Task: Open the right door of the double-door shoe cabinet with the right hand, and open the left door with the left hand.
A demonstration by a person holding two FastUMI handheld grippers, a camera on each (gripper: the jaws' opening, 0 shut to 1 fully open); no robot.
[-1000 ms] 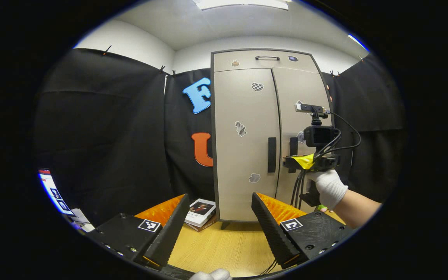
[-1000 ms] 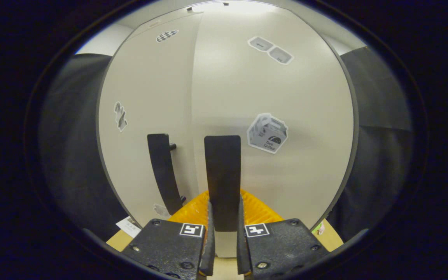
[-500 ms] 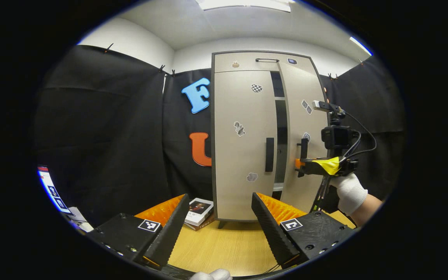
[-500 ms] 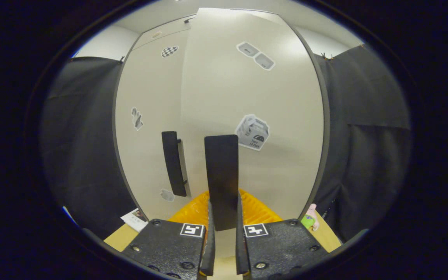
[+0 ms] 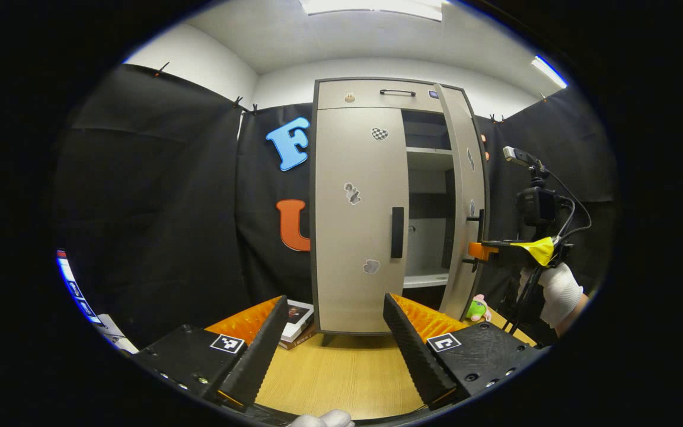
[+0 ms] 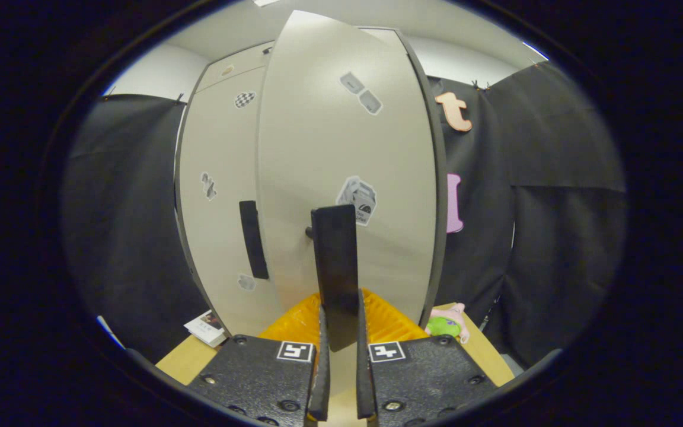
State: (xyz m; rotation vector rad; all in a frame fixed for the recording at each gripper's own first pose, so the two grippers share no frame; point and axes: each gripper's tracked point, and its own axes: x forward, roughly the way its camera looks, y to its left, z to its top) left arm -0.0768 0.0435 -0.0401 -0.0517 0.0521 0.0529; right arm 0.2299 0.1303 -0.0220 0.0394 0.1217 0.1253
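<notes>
My right claw (image 6: 338, 332) is clamped on the right door's handle (image 6: 334, 267); the right door (image 5: 465, 201) stands well ajar, shelves (image 5: 427, 151) showing. My left claw (image 5: 332, 332) is spread, empty, well short of the closed left door (image 5: 358, 213). Roughly half done, I judge.

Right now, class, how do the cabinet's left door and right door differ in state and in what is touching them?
The right door stands swung open, showing shelves; the left door is shut flat. The right gripper is clamped on the right door's handle; the left door's handle is untouched, with the left gripper open and away from it. Both doors are beige with black vertical handles and stickers.
</notes>
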